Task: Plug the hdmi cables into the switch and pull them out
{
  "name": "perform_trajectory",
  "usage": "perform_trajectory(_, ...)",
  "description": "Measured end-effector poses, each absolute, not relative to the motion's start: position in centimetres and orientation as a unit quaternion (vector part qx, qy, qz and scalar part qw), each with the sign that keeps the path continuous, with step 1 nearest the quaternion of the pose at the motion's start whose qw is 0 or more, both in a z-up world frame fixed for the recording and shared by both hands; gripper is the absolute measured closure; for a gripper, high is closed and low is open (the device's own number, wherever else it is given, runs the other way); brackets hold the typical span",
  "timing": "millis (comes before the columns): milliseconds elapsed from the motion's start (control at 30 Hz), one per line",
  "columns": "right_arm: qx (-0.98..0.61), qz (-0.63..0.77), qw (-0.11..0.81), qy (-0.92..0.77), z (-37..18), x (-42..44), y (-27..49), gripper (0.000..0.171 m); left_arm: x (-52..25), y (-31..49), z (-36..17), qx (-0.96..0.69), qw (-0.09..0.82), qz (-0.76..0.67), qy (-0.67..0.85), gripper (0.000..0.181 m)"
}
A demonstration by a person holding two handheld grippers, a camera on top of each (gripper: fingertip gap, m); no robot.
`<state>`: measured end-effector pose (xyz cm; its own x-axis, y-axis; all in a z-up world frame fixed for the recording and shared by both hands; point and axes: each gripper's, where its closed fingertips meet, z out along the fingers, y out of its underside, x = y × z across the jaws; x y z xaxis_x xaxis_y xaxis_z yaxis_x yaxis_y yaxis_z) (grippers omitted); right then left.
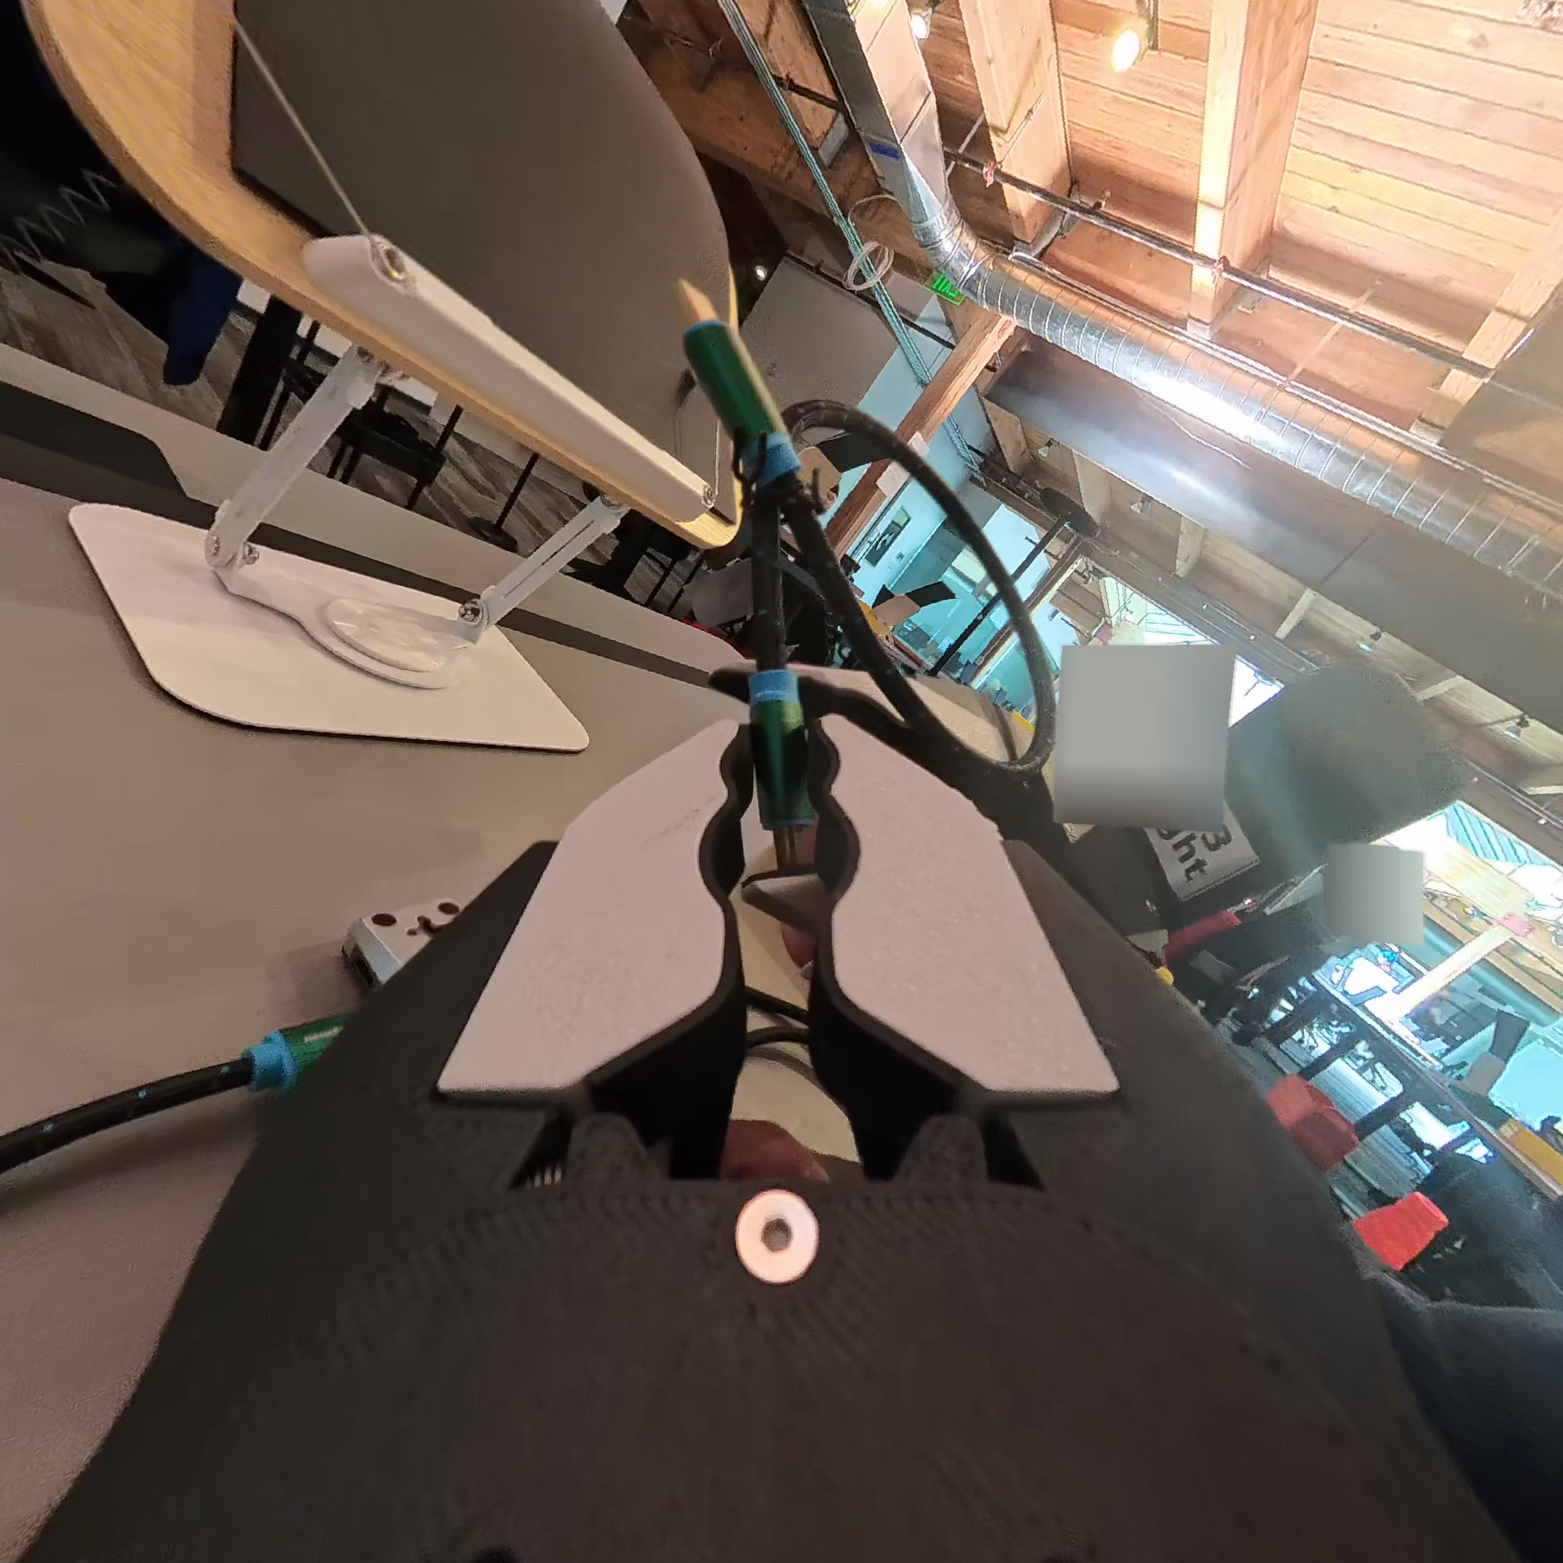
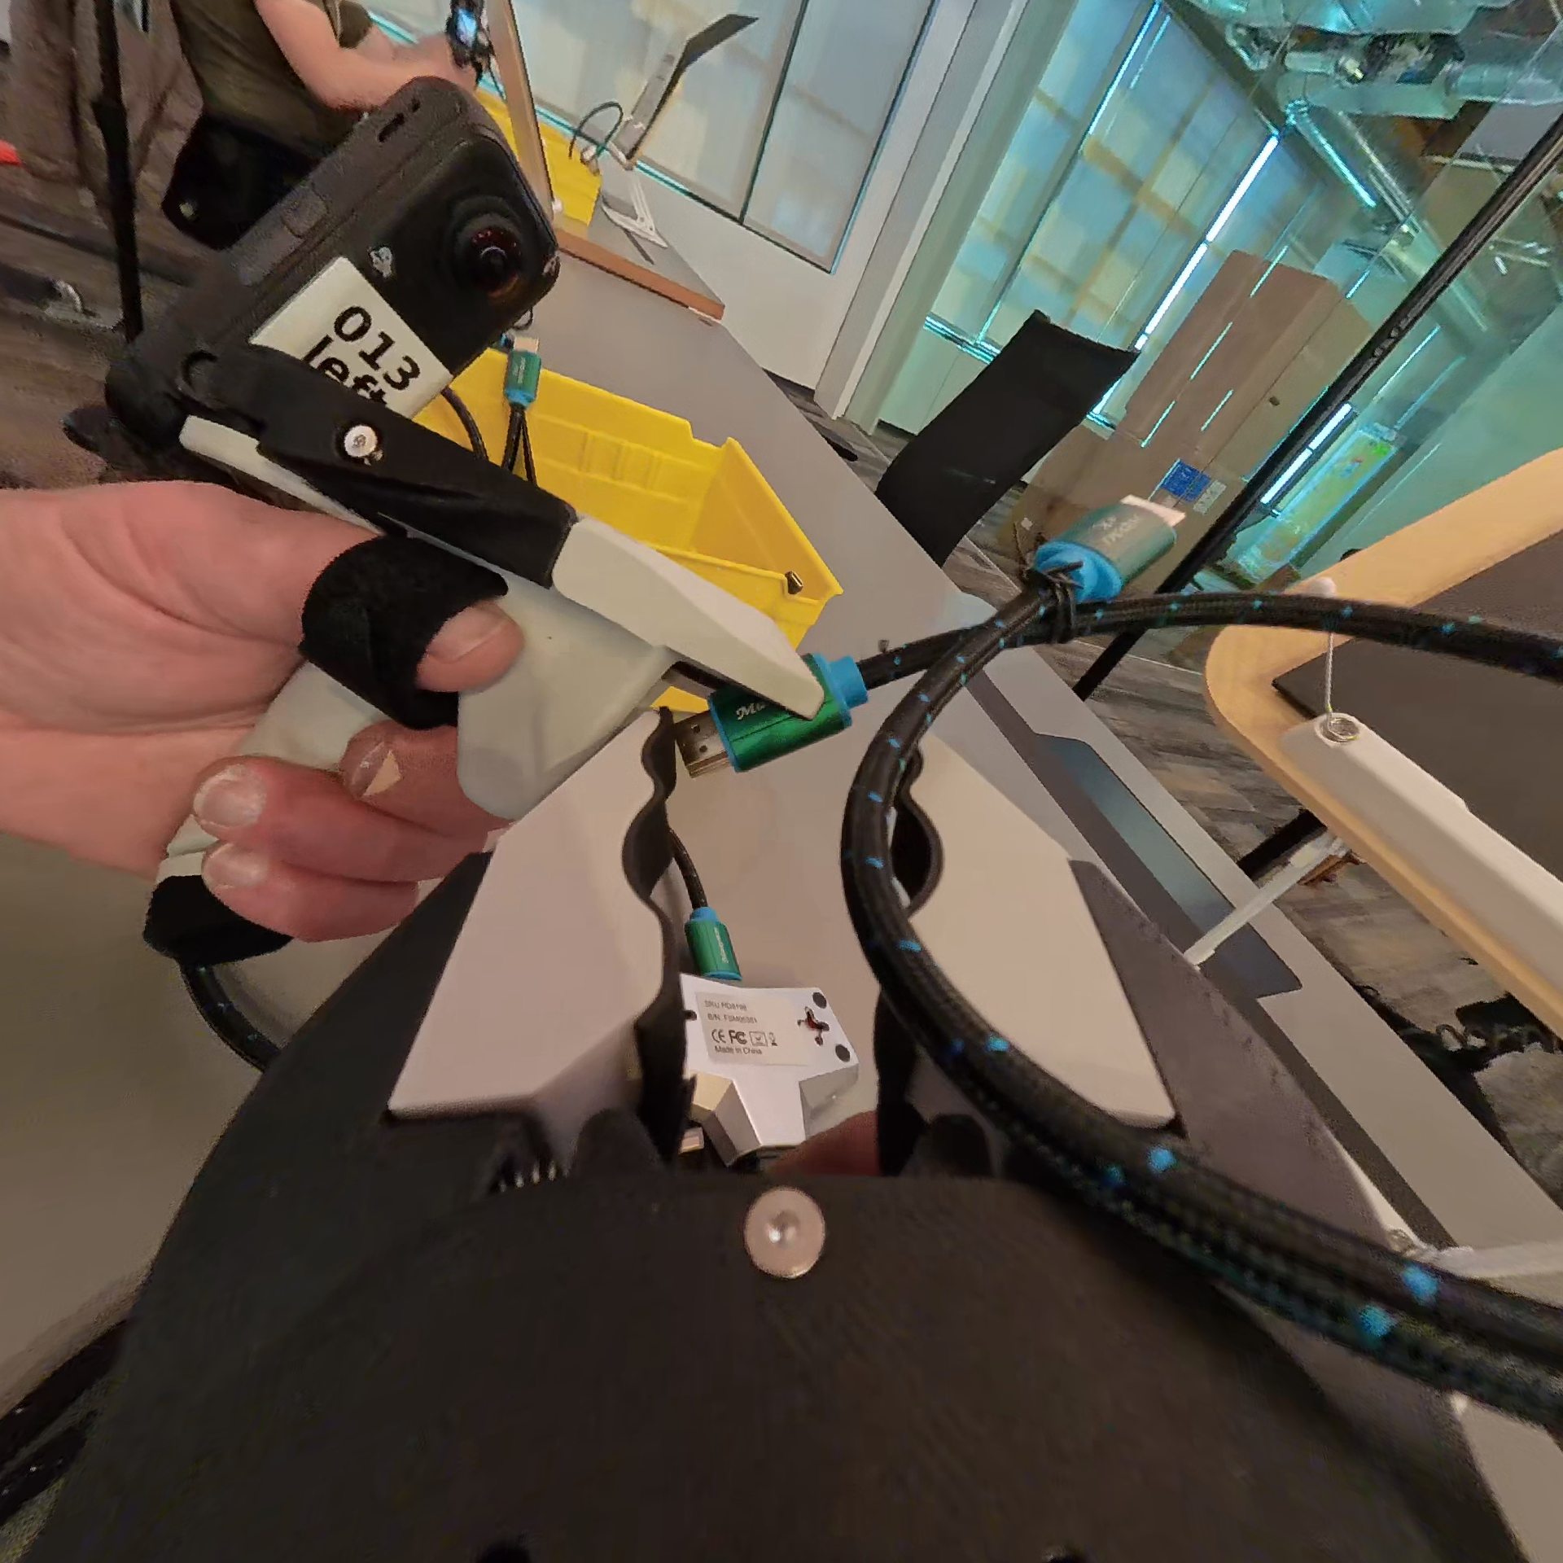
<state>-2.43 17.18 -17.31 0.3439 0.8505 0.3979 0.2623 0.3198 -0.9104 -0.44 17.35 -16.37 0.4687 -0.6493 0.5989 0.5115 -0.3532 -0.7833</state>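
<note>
Two grippers are seen above a grey table [image 2: 761,397], each clenched on a task item.
One green HDMI plug [image 2: 774,721] is pinched by the left gripper [image 2: 799,689], its long axis lying left-right, metal tip pointing left, clear of the table. One silver switch [image 2: 765,1057] is clamped by the right gripper [image 2: 774,956]; a second plug [image 2: 713,946] is seated in its far edge. A third plug [image 2: 1108,541] hangs at the far right.
</note>
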Motion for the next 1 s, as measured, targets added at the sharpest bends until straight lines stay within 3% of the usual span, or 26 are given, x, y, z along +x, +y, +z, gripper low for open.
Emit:
perform_trajectory(367,-0.525,0.221,0.604,-0.558,-18.2,-2.4,16.7,0.133,-0.3,17.3,-17.1,-0.651,0.548,-0.522,0.055,0.169)
perform_trajectory(700,-0.501,0.196,0.543,-0.644,-20.5,-1.1,15.5,0.133,0.8,16.3,-19.0,-0.709,0.495,-0.468,0.181,0.161)
perform_trajectory(800,-0.491,0.197,0.530,-0.663,-20.9,-0.8,15.0,0.133,0.9,15.9,-19.6,-0.720,0.464,-0.476,0.202,0.168)
perform_trajectory(1000,-0.503,0.175,0.568,-0.627,-20.1,-1.4,16.3,0.123,-0.3,17.4,-18.8,-0.708,0.501,-0.487,0.103,0.170)
